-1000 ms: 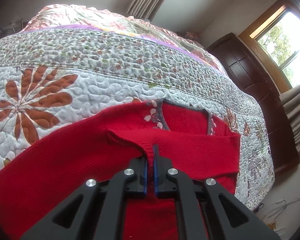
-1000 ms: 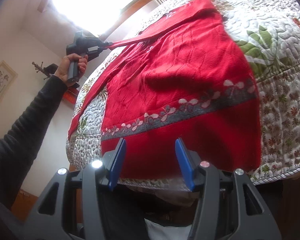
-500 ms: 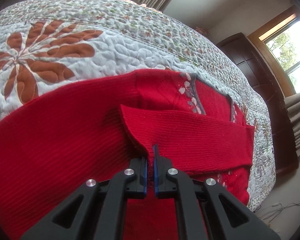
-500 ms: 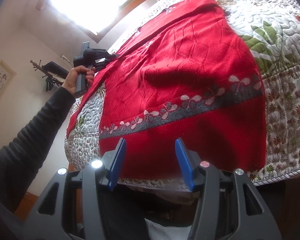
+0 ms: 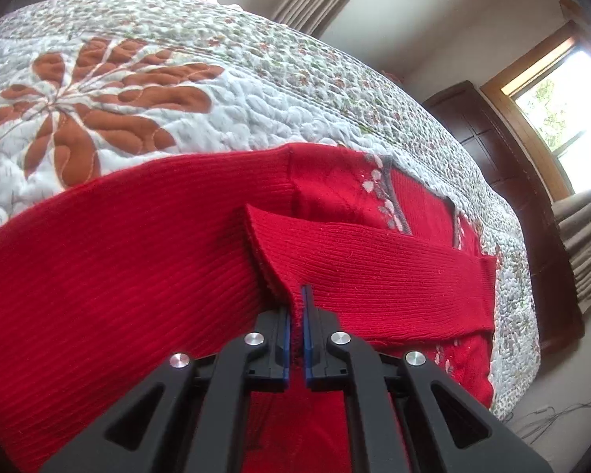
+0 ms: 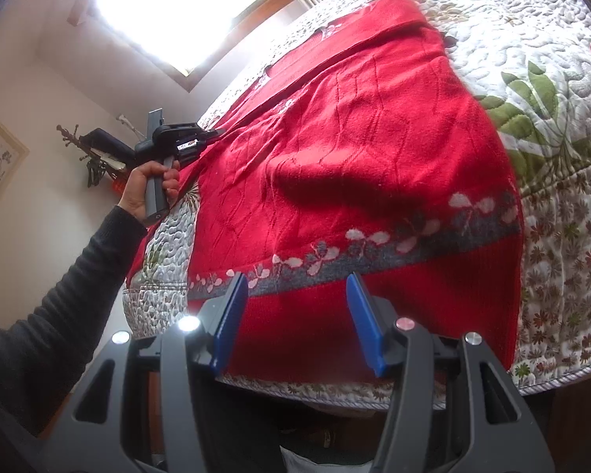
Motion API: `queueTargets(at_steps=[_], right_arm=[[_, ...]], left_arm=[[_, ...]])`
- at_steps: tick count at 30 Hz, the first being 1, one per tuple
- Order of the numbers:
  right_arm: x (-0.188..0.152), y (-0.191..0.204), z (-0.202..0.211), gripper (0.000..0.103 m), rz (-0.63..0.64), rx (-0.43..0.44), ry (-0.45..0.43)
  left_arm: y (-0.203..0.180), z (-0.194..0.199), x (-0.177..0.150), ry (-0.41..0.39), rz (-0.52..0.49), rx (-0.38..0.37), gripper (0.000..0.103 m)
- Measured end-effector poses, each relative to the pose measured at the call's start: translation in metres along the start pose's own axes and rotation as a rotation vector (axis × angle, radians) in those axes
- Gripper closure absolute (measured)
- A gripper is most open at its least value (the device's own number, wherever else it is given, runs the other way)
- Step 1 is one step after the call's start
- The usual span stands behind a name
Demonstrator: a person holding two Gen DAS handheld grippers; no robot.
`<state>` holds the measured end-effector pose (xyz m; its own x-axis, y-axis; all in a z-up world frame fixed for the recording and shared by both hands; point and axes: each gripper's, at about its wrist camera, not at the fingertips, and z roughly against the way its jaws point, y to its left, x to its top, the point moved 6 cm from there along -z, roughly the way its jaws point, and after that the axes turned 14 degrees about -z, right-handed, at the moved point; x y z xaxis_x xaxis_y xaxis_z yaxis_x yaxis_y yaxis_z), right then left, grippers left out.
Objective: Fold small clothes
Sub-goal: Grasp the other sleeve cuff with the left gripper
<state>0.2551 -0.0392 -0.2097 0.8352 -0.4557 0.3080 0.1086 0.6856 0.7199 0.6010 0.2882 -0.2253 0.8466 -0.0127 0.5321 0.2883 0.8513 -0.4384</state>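
A red knitted sweater point(image 6: 366, 149) with a grey flowered band point(image 6: 413, 240) lies spread on a quilted bed. My left gripper point(image 5: 295, 295) is shut on the cuff of one red sleeve point(image 5: 374, 272), which is drawn across the sweater's body point(image 5: 118, 276). In the right wrist view that left gripper point(image 6: 212, 133) shows at the sweater's far left side, held in a hand point(image 6: 149, 185). My right gripper point(image 6: 295, 291) stands open just before the sweater's near hem point(image 6: 374, 315), with nothing between its blue pads point(image 6: 232, 315).
The floral quilt point(image 5: 216, 90) covers the whole bed and hangs over its edges. A dark wooden cabinet point(image 5: 504, 149) and curtains stand beyond the bed by a window point(image 5: 559, 114). A dark sleeve point(image 6: 59, 295) reaches in from the left.
My left gripper has carried the sleeve cuff lower and nearer across the sweater, so the sleeve lies flatter. The right gripper has stayed open at the hem.
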Motion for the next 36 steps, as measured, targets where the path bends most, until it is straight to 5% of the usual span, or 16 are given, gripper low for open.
queueTargets(at_steps=[8,10,15,18,24,26,30,36], right_arm=[[0.003,-0.002,-0.002,0.05,0.0,-0.012,0.005],[0.003,0.0,-0.001,0.049,0.002,-0.008,0.002],[-0.006,0.003,-0.01,0.048,-0.004,0.008,0.031],[-0.013,0.01,-0.015,0.048,0.001,0.02,0.051],[-0.023,0.025,-0.005,0.047,0.025,0.026,0.049],[-0.024,0.027,0.0,0.045,0.036,0.019,0.045],[-0.026,0.031,0.004,0.043,0.051,0.02,0.036],[-0.039,0.052,-0.013,0.038,0.094,0.063,0.087]], left_arm=[[-0.001,-0.002,-0.003,0.008,-0.02,0.013,0.094],[-0.006,0.014,0.001,-0.037,-0.047,0.062,0.091],[-0.027,0.042,0.016,-0.136,-0.061,0.013,0.08],[-0.04,0.033,0.022,-0.133,-0.085,-0.011,0.08],[-0.018,-0.007,0.003,-0.027,0.02,-0.023,0.072],[-0.01,0.014,-0.003,-0.083,0.064,-0.044,0.066],[0.007,0.101,-0.037,-0.29,0.134,-0.084,0.031],[0.102,0.264,-0.16,-0.499,0.313,0.148,0.013]])
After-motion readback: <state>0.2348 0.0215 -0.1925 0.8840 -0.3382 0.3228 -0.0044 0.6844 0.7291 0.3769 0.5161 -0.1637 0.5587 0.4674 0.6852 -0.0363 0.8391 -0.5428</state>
